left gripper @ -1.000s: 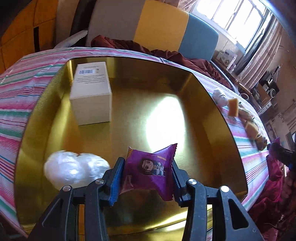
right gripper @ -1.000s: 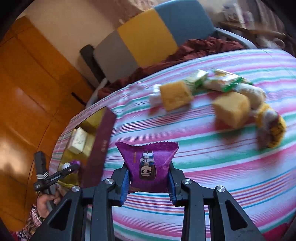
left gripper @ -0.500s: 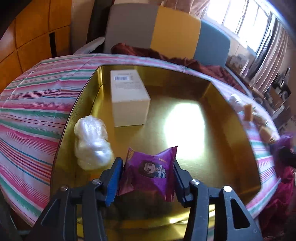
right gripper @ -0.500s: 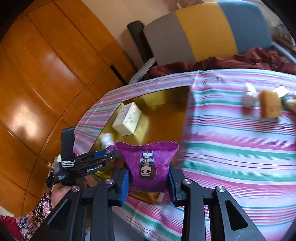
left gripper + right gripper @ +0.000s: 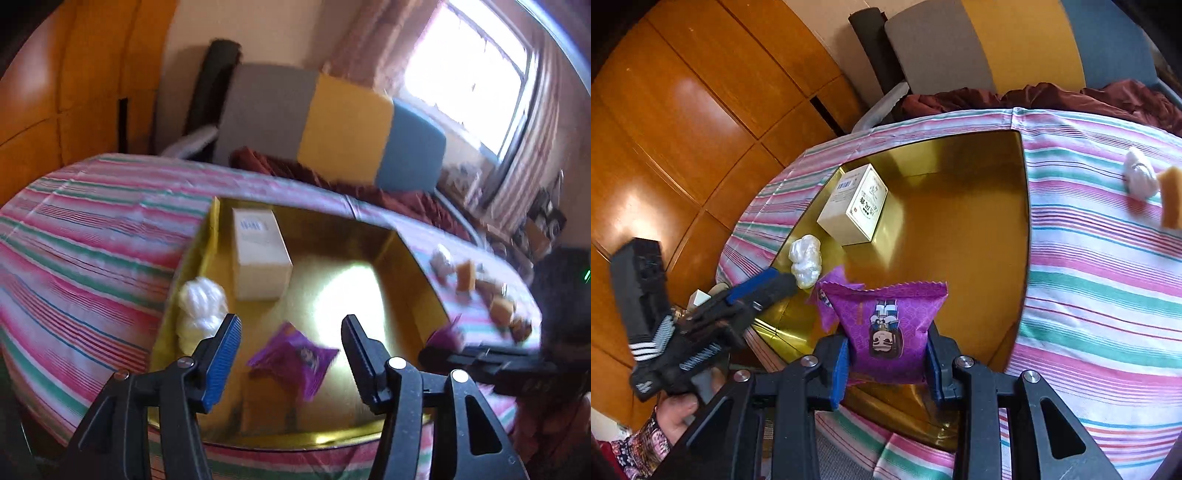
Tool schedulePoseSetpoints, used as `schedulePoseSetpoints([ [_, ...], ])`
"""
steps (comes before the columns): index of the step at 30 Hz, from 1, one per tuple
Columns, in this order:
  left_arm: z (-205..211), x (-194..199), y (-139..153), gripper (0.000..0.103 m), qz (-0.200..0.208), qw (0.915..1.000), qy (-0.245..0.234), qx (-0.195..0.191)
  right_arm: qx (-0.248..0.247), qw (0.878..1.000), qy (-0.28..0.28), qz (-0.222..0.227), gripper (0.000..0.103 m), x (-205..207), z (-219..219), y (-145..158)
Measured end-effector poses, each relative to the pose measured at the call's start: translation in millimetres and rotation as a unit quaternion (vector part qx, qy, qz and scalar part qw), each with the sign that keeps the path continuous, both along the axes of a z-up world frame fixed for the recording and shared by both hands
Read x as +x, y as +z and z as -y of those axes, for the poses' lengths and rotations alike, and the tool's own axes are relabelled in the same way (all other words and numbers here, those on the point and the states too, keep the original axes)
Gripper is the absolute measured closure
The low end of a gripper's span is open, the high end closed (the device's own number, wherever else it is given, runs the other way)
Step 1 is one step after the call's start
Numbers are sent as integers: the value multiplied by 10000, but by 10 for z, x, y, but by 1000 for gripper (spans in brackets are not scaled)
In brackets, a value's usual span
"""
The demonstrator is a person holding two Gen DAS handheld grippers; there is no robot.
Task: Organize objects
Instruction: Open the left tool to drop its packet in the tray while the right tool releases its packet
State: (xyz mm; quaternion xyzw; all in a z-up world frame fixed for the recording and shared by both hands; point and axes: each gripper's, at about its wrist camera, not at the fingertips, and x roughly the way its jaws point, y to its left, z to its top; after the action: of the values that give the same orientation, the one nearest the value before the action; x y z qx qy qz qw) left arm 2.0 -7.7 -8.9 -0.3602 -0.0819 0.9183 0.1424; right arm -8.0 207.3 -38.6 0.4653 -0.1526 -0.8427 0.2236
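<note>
Right tool [image 5: 886,365]: clamped on a purple snack packet [image 5: 890,325], above the gold tray's [image 5: 979,229] near edge.
Left tool [image 5: 291,354]: spread wide, empty; second packet [image 5: 295,356] in tray.
Advice: clear the rim, release low.

The gold tray's [image 5: 967,221] right half lies bare; white box [image 5: 855,206] and plastic wad [image 5: 806,260] crowd its left.
</note>
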Motion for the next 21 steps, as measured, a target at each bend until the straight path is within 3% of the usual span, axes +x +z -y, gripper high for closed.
schedulePoseSetpoints([
  [3,117,27,48,45,-174,9992,349,100,68,9999,65,43,68,-59,99,-21],
  [7,222,-16,-4,45,-45,9976,630,274,298,9995,5,131,68,-168,210,-53],
  [11,233,-30,-81,45,162,9969,652,406,421,9983,-170,377,68,-352,278,-119],
  [21,263,20,-22,45,23,9966,687,463,746,9948,-331,616,66,-711,481,-238],
])
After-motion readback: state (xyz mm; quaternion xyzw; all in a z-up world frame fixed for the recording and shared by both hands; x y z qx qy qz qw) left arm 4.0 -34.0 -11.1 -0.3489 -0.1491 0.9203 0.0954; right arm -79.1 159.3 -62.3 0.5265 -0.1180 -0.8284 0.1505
